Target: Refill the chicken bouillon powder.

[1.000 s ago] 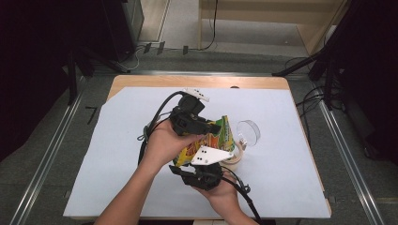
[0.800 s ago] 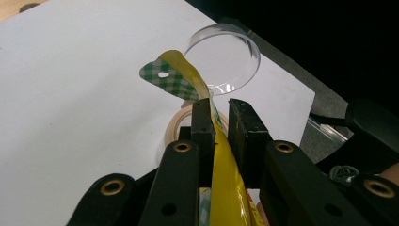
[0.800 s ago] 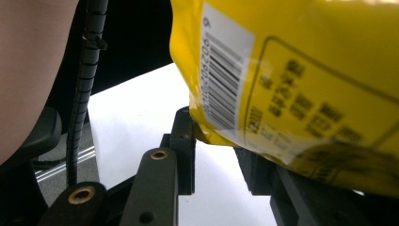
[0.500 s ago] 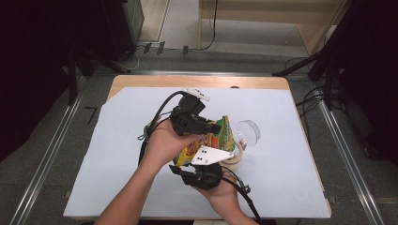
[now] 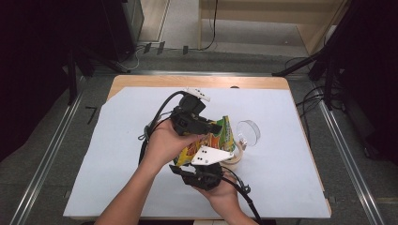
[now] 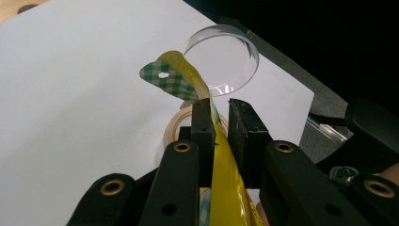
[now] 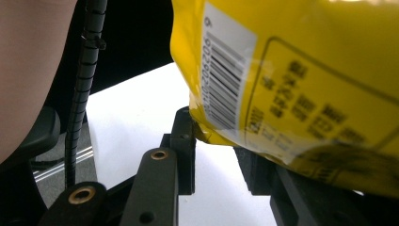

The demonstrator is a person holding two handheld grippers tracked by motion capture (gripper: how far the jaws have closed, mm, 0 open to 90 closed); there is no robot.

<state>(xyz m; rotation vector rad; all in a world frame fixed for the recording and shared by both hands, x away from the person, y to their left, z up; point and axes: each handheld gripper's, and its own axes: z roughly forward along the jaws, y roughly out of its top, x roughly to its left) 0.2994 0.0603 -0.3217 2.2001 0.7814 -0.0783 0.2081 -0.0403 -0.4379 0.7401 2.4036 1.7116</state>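
Left gripper view: left gripper (image 6: 219, 120) clamps yellow bag (image 6: 226, 174); right gripper (image 7: 219, 150) seemingly grips its bottom.

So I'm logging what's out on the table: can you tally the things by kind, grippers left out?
Snack bag: 1
Clear lid: 1
Tape roll: 1
White sheet: 1
Total: 4

White paper sheet (image 5: 117, 154), clear round lid (image 5: 248, 132), tape roll (image 5: 236, 157)
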